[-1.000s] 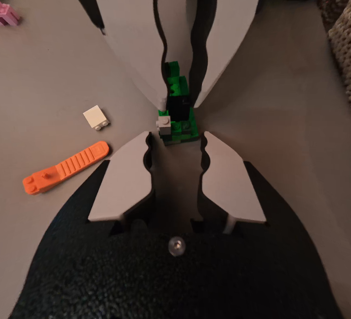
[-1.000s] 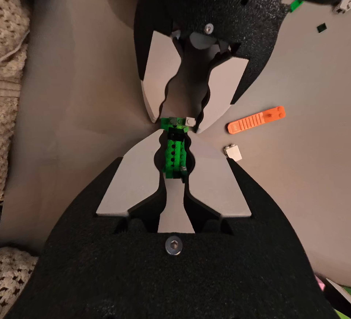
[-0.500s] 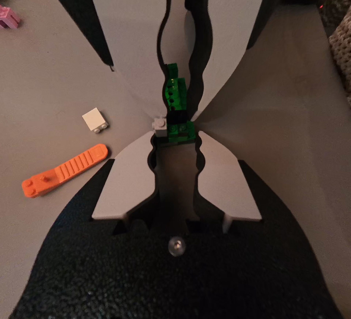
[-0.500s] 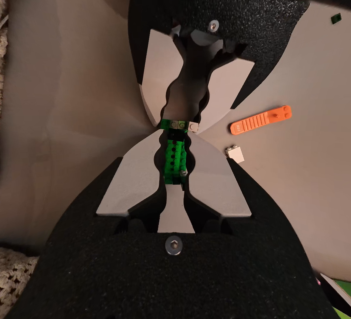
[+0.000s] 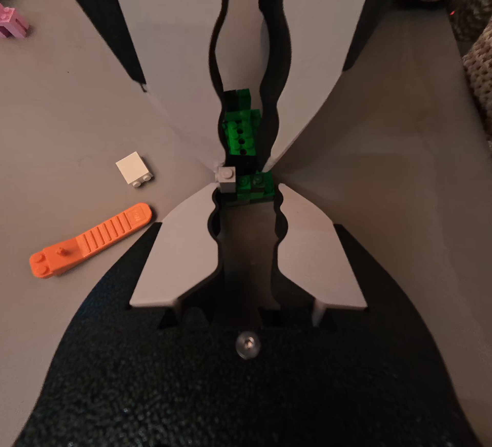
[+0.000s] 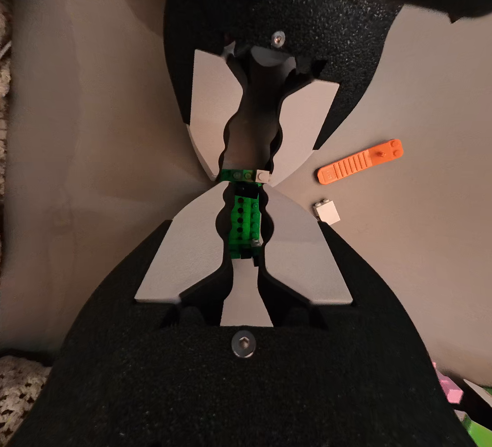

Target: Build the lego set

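Observation:
A green and black lego build (image 6: 245, 221) is clamped lengthwise between the fingers of my right gripper (image 6: 245, 185), just above the grey table. It also shows in the left wrist view (image 5: 241, 138). Its far end is a green crosspiece with a small grey brick (image 5: 227, 178) at one side; the brick also shows in the right wrist view (image 6: 262, 176). My left gripper (image 5: 247, 189) faces the right one tip to tip. Its fingertips sit against both sides of that crosspiece.
An orange brick separator (image 5: 90, 242) and a white brick (image 5: 133, 168) lie on the table left of the grippers. A pink brick (image 5: 10, 21) lies at the far left. A knitted blanket (image 5: 474, 34) borders the right side. Both grippers' tips are close together, under 4 cm apart. From the left gripper's tips to the white brick (image 5: 133, 168) is close to 6 cm. Seen from the right wrist view (image 6: 323, 209) as well.
My left gripper has moved forward to the build's end and its fingers have narrowed onto the crosspiece. The right gripper keeps its hold on the build.

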Motion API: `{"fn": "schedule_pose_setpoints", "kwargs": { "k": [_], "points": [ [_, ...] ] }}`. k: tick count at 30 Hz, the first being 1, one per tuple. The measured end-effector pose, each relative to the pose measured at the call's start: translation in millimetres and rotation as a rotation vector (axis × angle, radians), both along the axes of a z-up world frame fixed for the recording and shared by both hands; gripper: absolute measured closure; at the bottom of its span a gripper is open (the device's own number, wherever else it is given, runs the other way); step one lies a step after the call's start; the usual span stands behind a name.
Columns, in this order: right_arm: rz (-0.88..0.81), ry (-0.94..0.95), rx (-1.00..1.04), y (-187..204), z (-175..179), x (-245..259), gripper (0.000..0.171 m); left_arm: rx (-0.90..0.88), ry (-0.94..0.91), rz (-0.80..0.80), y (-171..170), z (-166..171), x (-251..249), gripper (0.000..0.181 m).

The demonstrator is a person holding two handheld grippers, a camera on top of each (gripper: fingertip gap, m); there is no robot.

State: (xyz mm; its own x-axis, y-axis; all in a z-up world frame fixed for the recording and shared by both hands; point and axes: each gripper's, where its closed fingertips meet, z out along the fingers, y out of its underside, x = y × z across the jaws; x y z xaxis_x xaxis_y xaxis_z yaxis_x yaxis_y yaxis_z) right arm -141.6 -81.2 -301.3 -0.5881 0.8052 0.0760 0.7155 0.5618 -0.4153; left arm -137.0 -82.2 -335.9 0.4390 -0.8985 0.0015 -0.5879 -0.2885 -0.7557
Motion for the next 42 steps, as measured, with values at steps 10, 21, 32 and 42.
{"fn": "schedule_pose_setpoints", "kwargs": {
  "k": [10, 21, 32, 42],
  "points": [
    [-0.007, -0.007, -0.05, -7.7, 2.0, -0.1, 0.153, -0.002, -0.001, 0.0, 0.1, 0.0, 0.5, 0.143],
    [-0.027, -0.027, -0.08, -2.5, 8.3, 10.5, 0.147, -0.003, -0.002, 0.0, 0.0, 0.0, 0.9, 0.143],
    [-0.042, -0.131, 0.012, 3.2, -11.0, 22.8, 0.149, -0.004, -0.002, -0.001, -0.3, -0.1, 1.1, 0.143],
    [-0.021, -0.076, 0.021, 0.8, -3.1, 17.1, 0.155, -0.004, -0.002, -0.001, -0.7, -0.3, 1.0, 0.143]
  ]
}}
